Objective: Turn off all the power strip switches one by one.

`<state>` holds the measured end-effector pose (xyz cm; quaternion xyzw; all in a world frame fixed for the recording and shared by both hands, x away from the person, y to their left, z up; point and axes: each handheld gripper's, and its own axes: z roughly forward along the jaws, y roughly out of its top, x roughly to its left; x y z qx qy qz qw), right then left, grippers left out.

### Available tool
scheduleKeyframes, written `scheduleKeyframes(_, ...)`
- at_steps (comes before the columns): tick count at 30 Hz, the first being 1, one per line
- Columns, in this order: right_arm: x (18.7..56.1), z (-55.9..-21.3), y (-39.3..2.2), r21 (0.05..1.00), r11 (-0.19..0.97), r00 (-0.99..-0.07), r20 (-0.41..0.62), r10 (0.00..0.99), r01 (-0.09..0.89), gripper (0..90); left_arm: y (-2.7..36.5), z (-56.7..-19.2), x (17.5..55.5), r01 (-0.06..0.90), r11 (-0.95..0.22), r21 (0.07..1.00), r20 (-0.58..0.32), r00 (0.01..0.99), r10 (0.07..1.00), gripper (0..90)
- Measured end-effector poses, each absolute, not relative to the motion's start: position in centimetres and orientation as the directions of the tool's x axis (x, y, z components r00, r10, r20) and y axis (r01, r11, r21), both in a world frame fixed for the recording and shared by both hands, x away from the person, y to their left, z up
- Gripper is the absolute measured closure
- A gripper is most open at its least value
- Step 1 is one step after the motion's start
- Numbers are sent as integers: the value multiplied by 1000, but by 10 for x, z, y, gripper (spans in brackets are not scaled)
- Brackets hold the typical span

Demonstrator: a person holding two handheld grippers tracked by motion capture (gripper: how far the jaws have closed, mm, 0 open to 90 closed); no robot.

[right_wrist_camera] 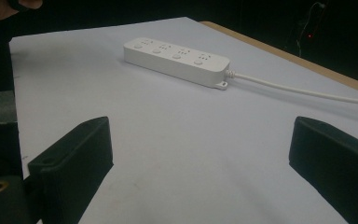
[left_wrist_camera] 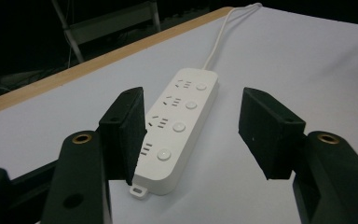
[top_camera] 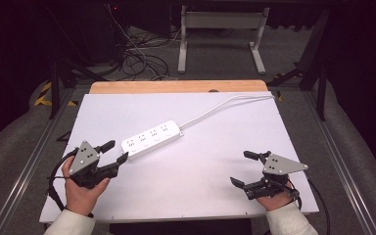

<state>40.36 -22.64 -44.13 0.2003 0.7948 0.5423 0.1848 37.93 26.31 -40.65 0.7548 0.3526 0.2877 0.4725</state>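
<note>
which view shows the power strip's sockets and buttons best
The left gripper view: the power strip lies close ahead, four sockets and round buttons clear. The high view shows it whole but small. The right gripper view sees it farther off, side-on.

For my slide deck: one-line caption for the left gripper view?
Open left gripper faces a white power strip lying on the white table.

The power strip [top_camera: 152, 138] is plain white, as are its round buttons and its cable [top_camera: 225, 104]. Under the strip, the table [top_camera: 186, 186] is white with a light wooden edge beyond it. Both grippers beside the strip are black, each topped by a grey plate.
</note>
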Motion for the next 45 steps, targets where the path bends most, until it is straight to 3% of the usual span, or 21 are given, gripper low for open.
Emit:
scheduleKeyframes(10,404,-442,-226,937,331,-856,-78,512,113,65,258,-402,391,282,-318,905,98,590,802,407)
scheduleKeyframes(15,404,-442,-226,937,330,-858,-74,509,115,65,256,-401,394,284,-331,900,121,565,816,349)
scheduleKeyframes(22,404,-443,-226,937,327,-860,-69,506,118,65,259,-398,403,344,-313,885,60,583,810,508)
scheduleKeyframes(26,404,-443,-226,938,327,-860,-67,505,119,65,258,-398,412,391,-286,875,9,577,816,496)
scheduleKeyframes(30,404,-444,-226,938,326,-860,-66,506,120,65,259,-399,423,445,-279,851,-41,587,809,546)
scheduleKeyframes(45,404,-444,-226,937,327,-860,-65,506,121,68,255,-415,451,494,-328,805,-8,562,827,800)
